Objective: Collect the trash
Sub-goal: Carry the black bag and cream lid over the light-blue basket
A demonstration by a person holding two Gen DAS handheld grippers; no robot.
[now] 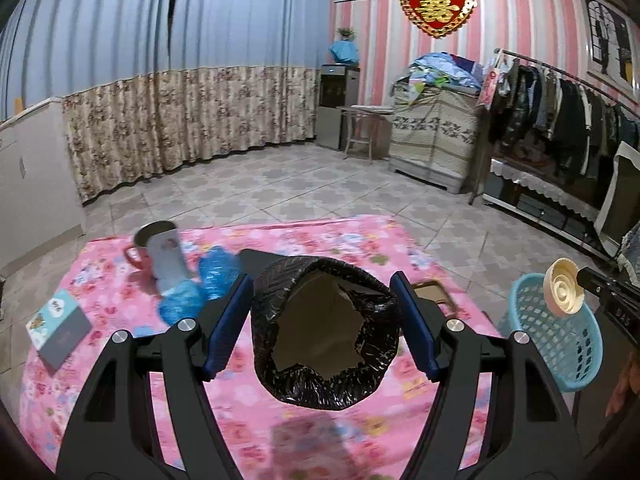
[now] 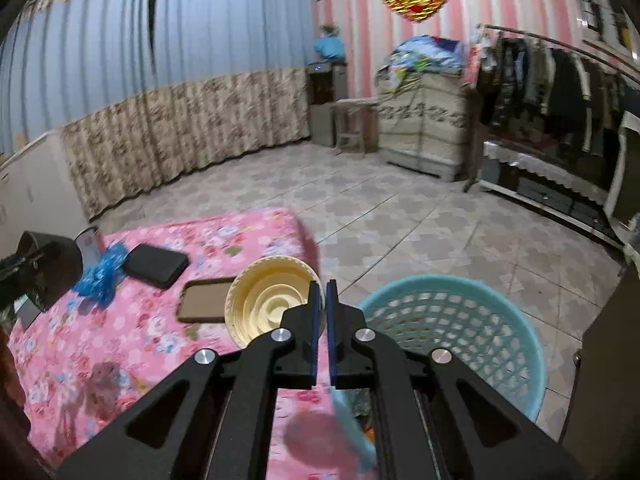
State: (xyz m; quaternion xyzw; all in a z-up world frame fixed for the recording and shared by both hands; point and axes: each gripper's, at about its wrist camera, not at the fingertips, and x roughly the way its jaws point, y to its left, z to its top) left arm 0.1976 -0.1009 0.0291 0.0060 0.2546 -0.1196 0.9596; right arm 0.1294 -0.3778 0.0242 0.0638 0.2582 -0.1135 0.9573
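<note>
Risk check, trash collection mid-carry. Left gripper (image 1: 322, 320) is clenched around a black-wrapped cup (image 1: 326, 332), blue pads pressing both sides, open mouth facing the camera, held above the pink floral tablecloth (image 1: 100, 280). Right gripper (image 2: 323, 300) is pinched nearly closed on the rim of a cream plastic lid (image 2: 272, 300); the lid hangs off to the left of the jaws, gripped only at its edge. Blue mesh basket (image 2: 452, 320) sits low on the right, just past the table edge, and reads as the bin.

Remaining on the table: crumpled blue plastic (image 1: 200, 284) at the far left beside a red mug (image 1: 140, 248) and a white carton (image 1: 168, 260), probably more trash. Booklet (image 1: 58, 326), black wallet (image 2: 156, 264) and brown phone case (image 2: 204, 300) look like keepers.

What could go wrong:
- Lid grip is thin, on the edge. A fast swing or wrist roll could pivot it out, and it would land on the table or floor short of the basket.
- Lid is not yet over the basket mouth in the right wrist view. Letting go too early misses.
- Cup wrap looks soft and crinkled. Squeeze it harder and it deforms; ease off and it slips.
- Both hands are heading for one basket, so the grippers could collide at the rim.
- Basket is light and open-weave. A knock could tip it.

Right wrist view is blurred, so lid contact is hard to confirm.
</note>
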